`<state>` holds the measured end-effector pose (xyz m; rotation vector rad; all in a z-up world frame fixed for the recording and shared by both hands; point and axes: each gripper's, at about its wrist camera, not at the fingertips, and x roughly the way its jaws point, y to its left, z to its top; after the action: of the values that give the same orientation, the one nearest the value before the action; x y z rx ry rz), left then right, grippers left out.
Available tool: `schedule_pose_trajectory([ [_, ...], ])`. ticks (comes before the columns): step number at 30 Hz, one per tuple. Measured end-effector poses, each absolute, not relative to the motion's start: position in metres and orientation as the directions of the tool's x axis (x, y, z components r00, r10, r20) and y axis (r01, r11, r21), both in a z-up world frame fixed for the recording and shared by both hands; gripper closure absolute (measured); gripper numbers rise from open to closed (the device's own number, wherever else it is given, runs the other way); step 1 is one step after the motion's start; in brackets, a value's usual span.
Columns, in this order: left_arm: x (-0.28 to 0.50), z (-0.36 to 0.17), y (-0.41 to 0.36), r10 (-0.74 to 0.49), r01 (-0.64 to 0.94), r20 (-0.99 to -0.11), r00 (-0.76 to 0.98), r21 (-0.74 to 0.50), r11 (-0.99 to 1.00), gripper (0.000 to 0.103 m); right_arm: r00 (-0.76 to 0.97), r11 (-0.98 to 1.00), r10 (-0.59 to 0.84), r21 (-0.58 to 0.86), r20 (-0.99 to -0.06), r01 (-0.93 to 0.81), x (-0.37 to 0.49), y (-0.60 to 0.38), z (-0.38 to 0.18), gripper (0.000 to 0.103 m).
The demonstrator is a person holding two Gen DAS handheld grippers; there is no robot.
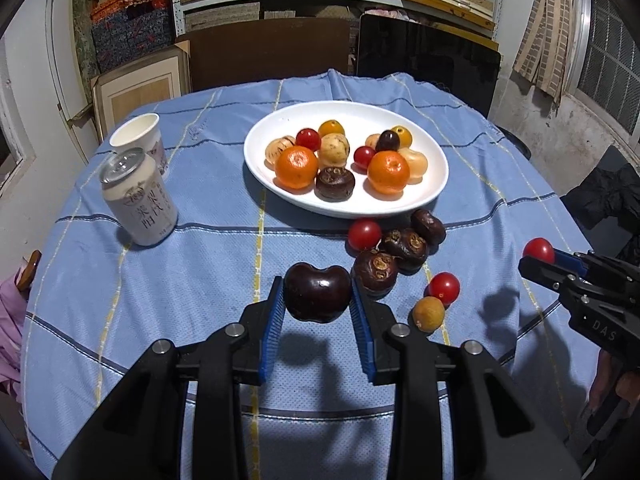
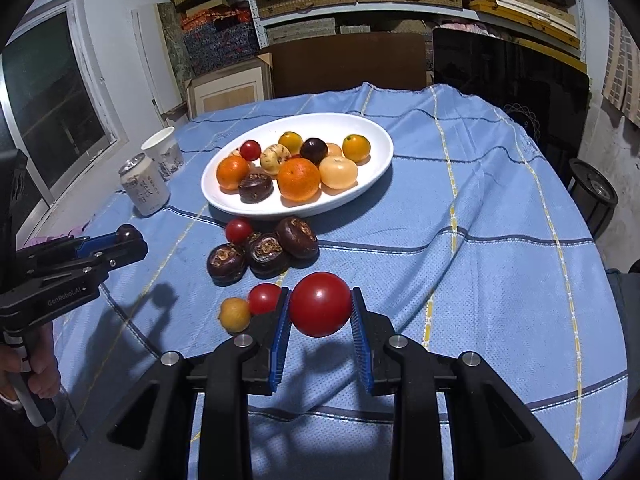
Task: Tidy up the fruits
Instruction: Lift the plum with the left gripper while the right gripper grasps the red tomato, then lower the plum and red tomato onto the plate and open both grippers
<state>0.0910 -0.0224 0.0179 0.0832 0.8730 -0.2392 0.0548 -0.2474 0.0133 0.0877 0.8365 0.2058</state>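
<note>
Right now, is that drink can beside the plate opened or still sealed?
Sealed, it seems: the drink can stands upright with its pull tab flat on an unbroken lid.

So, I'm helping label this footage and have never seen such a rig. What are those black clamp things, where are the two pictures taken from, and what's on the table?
No robot here: a person holds a two-finger gripper in each hand, and a fisheye camera on each looks forward along its fingers. One picture is from the left gripper, the other from the right gripper; each also shows the other at its edge.

The left gripper is shut on a dark water chestnut. The right is shut on a cherry tomato.

On the blue checked tablecloth stands a white plate of tangerines, tomatoes, chestnuts and other small fruit. In front of it lie three more water chestnuts, two cherry tomatoes and a small yellow fruit. To the left are a drink can and a paper cup.
</note>
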Motion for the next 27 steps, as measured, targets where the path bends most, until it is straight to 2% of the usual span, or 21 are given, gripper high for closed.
schedule_pose_trajectory([
  [13,0.101,0.043,-0.036,-0.199,0.280,-0.741,0.641,-0.015,0.960,0.072,0.692,0.974,0.225,0.137,-0.686,-0.181,0.055,-0.249,0.041,0.073],
  [27,0.172,0.065,-0.066,-0.225,0.321,-0.719,0.657,-0.004,0.947,0.072,0.721,0.971,0.223,0.082,-0.657,-0.225,0.126,-0.232,0.072,0.073],
])
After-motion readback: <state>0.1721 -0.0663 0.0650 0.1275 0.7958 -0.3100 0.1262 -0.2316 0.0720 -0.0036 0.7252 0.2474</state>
